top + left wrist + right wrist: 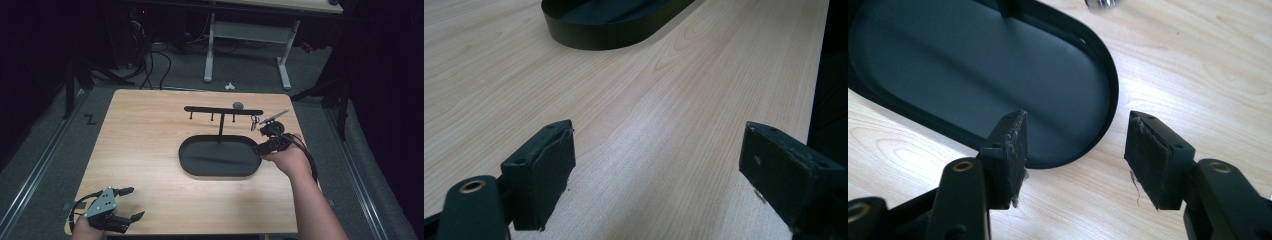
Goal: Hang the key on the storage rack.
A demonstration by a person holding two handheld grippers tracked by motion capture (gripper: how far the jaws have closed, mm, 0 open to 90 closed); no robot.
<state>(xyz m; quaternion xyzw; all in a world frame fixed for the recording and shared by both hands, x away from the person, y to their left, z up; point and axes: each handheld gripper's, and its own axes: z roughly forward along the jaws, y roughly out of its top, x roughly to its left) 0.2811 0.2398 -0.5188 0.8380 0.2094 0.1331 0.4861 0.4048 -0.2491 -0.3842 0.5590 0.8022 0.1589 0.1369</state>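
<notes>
I am holding the right gripper at the right end of the black oval tray, which is sitting near the middle of the wooden table. In the right gripper view the gripper is standing with its jaws well apart, nothing between them: the left jaw is hanging over the tray's rim and the right jaw over bare wood just outside it. I am not seeing either pad touching the tray.

A thin post is rising from the tray's far side and carrying a black crossbar with short pegs hanging under it. Near the bar's right end something small and metallic is dangling or lying; the high view is too coarse for me to say which, or what it is. A small dark round object is lying on the table just behind the bar.

I am keeping the left gripper at the near left corner of the table, well apart from the tray. The left gripper view shows it wide apart over bare wood, gripping nothing, with the tray's end far ahead of it.
</notes>
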